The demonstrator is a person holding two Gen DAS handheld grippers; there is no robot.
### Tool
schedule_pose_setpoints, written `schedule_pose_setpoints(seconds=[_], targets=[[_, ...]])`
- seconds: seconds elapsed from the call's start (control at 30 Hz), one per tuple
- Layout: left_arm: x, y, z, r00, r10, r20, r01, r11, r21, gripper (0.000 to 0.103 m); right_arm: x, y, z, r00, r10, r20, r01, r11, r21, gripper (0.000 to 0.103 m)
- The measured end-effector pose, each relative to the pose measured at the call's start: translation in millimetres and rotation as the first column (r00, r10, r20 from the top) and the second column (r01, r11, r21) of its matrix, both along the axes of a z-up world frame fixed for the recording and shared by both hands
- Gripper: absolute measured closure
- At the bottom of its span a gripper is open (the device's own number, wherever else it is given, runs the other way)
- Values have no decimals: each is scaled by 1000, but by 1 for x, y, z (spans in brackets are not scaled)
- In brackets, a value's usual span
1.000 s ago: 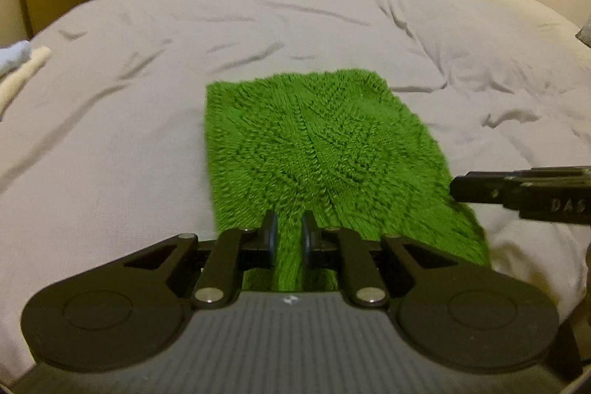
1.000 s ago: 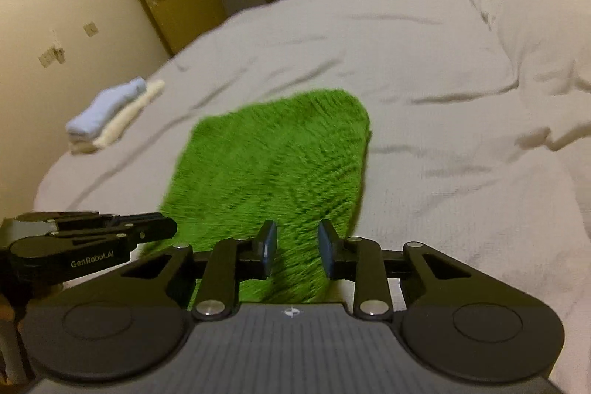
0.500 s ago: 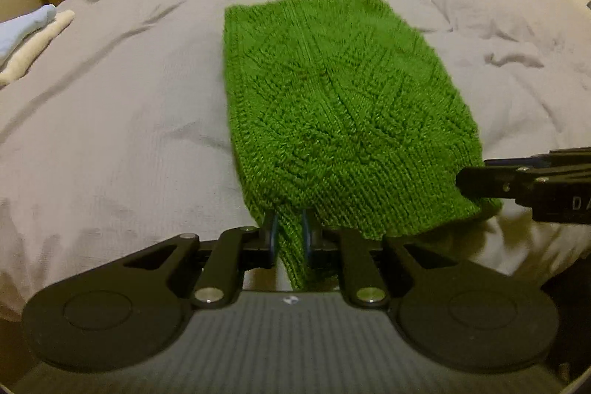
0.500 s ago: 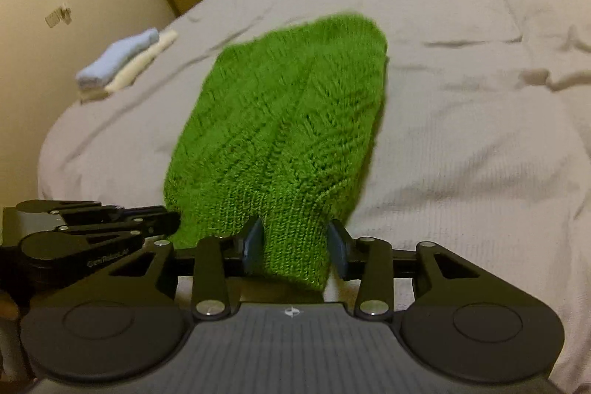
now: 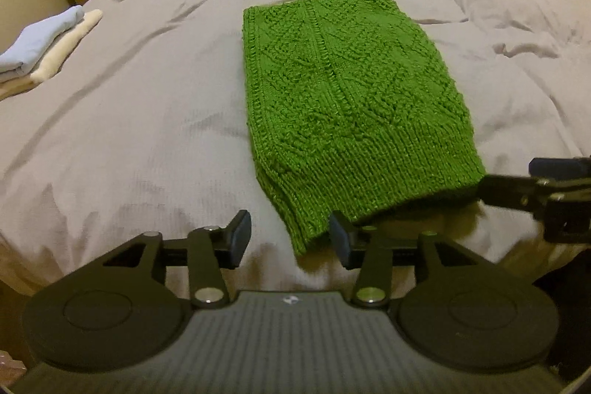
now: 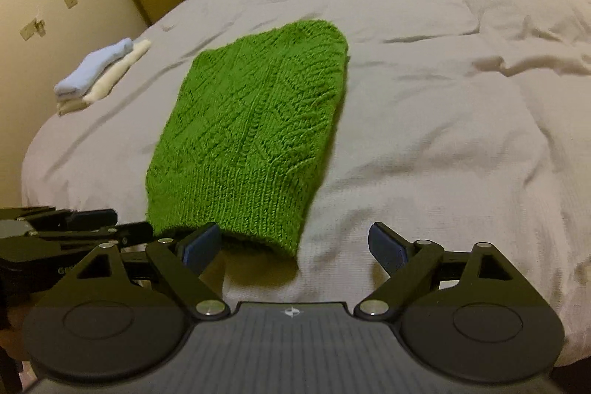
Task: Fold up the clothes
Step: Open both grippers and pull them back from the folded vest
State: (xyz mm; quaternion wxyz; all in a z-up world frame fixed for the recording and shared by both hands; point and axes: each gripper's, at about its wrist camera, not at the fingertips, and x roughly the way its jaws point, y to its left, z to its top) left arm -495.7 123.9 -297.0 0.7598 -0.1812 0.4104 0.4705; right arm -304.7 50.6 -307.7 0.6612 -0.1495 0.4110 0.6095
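Observation:
A green knitted garment [image 5: 351,106] lies folded in a long strip on the grey bed; it also shows in the right wrist view [image 6: 251,135]. My left gripper [image 5: 290,240] is open at the garment's near left corner, with the hem between its jaws but not held. My right gripper [image 6: 295,246] is open wide at the near right corner, its left finger [image 6: 201,244] against the hem. Each gripper shows at the edge of the other's view.
A stack of folded light blue and cream clothes [image 5: 44,50] sits at the bed's left edge, also in the right wrist view [image 6: 99,72]. The grey bed cover [image 6: 443,135] is wrinkled on the right. A yellow door and wardrobes stand behind.
Both grippers were shut on the garment's near hem and pulled it toward the bed's near edge. Now both have opened and let it go; it lies flat.

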Motion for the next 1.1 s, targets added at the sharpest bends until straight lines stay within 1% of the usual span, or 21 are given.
schedule_pose_setpoints(seconds=[0.07,0.13,0.33,0.47,0.53,0.6,0.77,0.83,1.03,1.1], targets=[[0,0,1,1000,7,-7,-7,1000,3,53,1,-2,0,1000,-10,9,10,1000,-6,14],[0,-1,2,1000,16,-15,-16,1000,3,46,0,-3,-1,1000,-15,19,16,1000,-19,14],[-3,-9,4,999,37,-30,-37,999,-2,36,-9,-9,-1,998,-10,56,13,999,-44,14],[-7,-14,6,999,41,-21,-42,999,-9,33,-14,-12,5,996,-22,91,27,998,-58,14],[-9,-17,8,999,44,-13,-45,999,-7,30,-17,-14,8,993,-28,112,36,997,-65,14],[-11,-19,9,999,48,-9,-49,999,-3,30,-21,-15,11,991,-28,128,38,997,-71,14],[-13,-29,13,999,36,4,-36,999,5,25,-25,-22,15,990,-28,141,39,996,-75,14],[-14,-32,15,999,32,8,-32,999,7,22,-28,-24,17,989,-26,146,38,996,-77,14],[-21,-44,16,999,42,16,-42,999,6,20,-34,-29,18,986,-13,165,29,995,-93,14],[-24,-48,17,999,49,23,-49,999,3,17,-36,-30,18,985,-9,171,27,994,-102,14]])
